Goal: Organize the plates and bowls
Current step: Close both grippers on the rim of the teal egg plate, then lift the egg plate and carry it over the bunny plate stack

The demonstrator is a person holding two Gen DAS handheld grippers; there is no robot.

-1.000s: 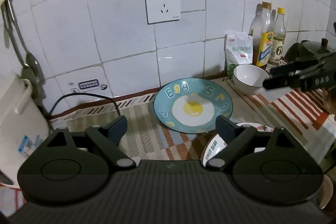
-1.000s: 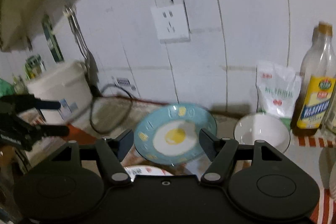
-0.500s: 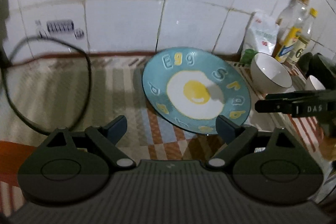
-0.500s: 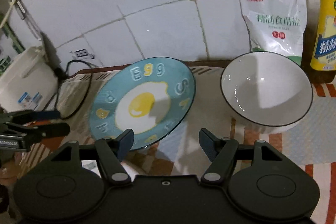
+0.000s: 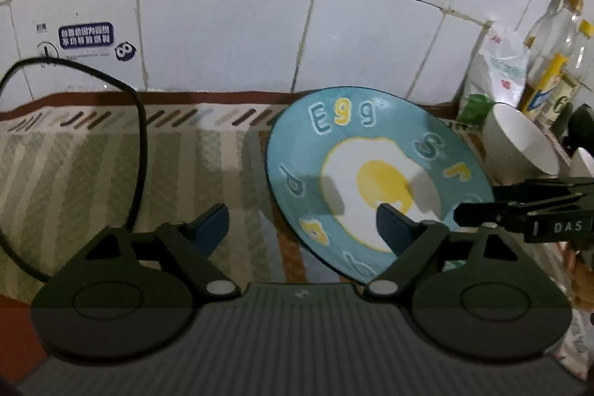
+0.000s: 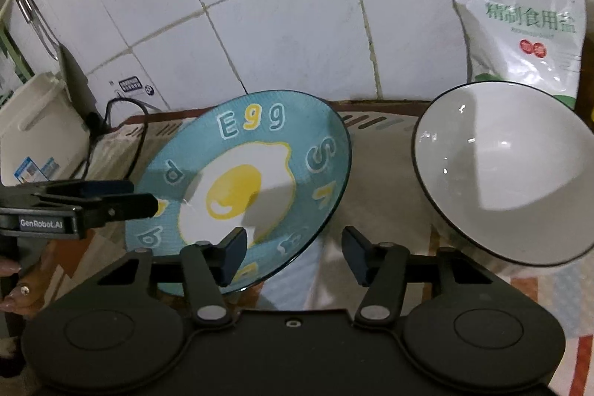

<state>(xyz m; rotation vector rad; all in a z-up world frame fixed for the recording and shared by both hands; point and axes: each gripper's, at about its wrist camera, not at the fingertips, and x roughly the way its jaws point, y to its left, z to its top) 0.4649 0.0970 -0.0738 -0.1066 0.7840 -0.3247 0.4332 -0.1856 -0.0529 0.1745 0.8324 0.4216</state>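
A blue plate [image 5: 371, 151] painted with a fried egg and letters rests tilted on the striped cloth, also seen in the right wrist view [image 6: 241, 151]. My left gripper [image 5: 302, 229] straddles its left rim with the jaws closing; the right finger hangs over the plate and no pad presses on it. My right gripper [image 6: 295, 253] straddles the plate's right rim, jaws also closing, pads clear of it. Each gripper shows side-on in the other's view: the right gripper [image 5: 482, 206] and the left gripper [image 6: 122, 199]. A white bowl [image 6: 508, 180] leans just right of the plate.
A black cable [image 5: 141, 143] loops over the cloth at the left. A salt bag [image 6: 519, 17] and oil bottles [image 5: 553, 62] stand against the tiled wall at the right. A white container [image 6: 37, 125] stands far left. A person's fingers [image 6: 15, 284] hold the left gripper.
Both grippers have come down and forward to the blue plate, which now fills more of each view. Both pairs of jaws have narrowed over the last half second.
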